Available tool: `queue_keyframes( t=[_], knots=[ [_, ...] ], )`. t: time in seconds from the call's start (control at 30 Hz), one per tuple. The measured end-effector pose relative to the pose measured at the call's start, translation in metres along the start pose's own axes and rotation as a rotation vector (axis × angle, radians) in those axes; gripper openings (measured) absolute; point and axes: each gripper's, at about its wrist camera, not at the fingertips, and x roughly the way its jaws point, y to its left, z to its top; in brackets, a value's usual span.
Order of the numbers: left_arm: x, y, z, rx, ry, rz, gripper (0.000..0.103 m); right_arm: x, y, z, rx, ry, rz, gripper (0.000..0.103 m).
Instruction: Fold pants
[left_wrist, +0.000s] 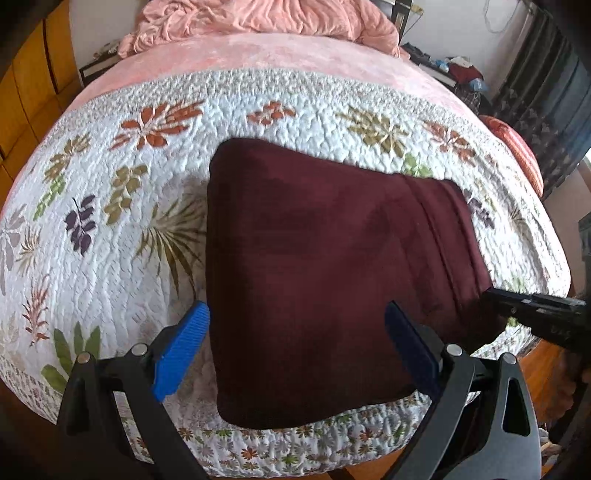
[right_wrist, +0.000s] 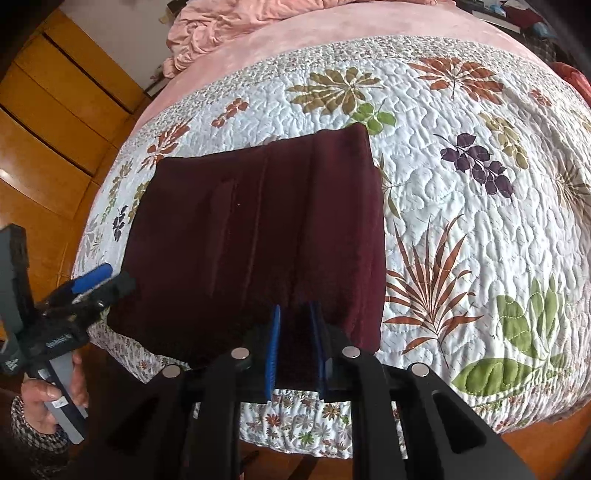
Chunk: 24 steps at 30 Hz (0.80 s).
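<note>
The dark maroon pants (left_wrist: 314, 266) lie folded into a thick rectangle on the floral quilt (left_wrist: 110, 221), near the bed's front edge. My left gripper (left_wrist: 295, 328) is open, its blue fingers (left_wrist: 177, 354) straddling the near part of the pants without pinching them. In the right wrist view the pants (right_wrist: 258, 229) lie ahead. My right gripper (right_wrist: 295, 350) is nearly closed, its blue fingers (right_wrist: 273, 354) pinching the near edge of the pants. The left gripper also shows in the right wrist view (right_wrist: 88, 284), at the pants' left corner, held by a hand.
A bunched pink blanket (left_wrist: 258, 18) lies at the head of the bed. Wooden cabinets (right_wrist: 55, 110) stand to the left. A cluttered side table (left_wrist: 458, 70) and dark curtains (left_wrist: 546, 110) are at the right. The wood floor (right_wrist: 295, 469) lies below the bed's front edge.
</note>
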Motion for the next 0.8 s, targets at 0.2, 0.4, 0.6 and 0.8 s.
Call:
queue_keyframes(
  t=[0.2, 0.4, 0.6, 0.8],
  knots=[
    [0.018, 0.015, -0.009, -0.018, 0.065, -0.023, 0.095, -0.006, 0.001, 0.004, -0.003, -0.013, 0.056, 0.033],
    [0.0, 0.068, -0.001, -0.205, 0.101, -0.204, 0.095, -0.036, 0.005, 0.008, -0.032, -0.109, 0.043, 0.094],
    [-0.005, 0.114, -0.004, -0.374, 0.12, -0.303, 0.096, -0.04, -0.02, 0.014, 0.054, -0.099, -0.026, 0.099],
    [0.011, 0.124, -0.017, -0.457, 0.185, -0.432, 0.096, -0.021, -0.05, 0.008, 0.205, -0.041, 0.121, 0.099]
  ],
)
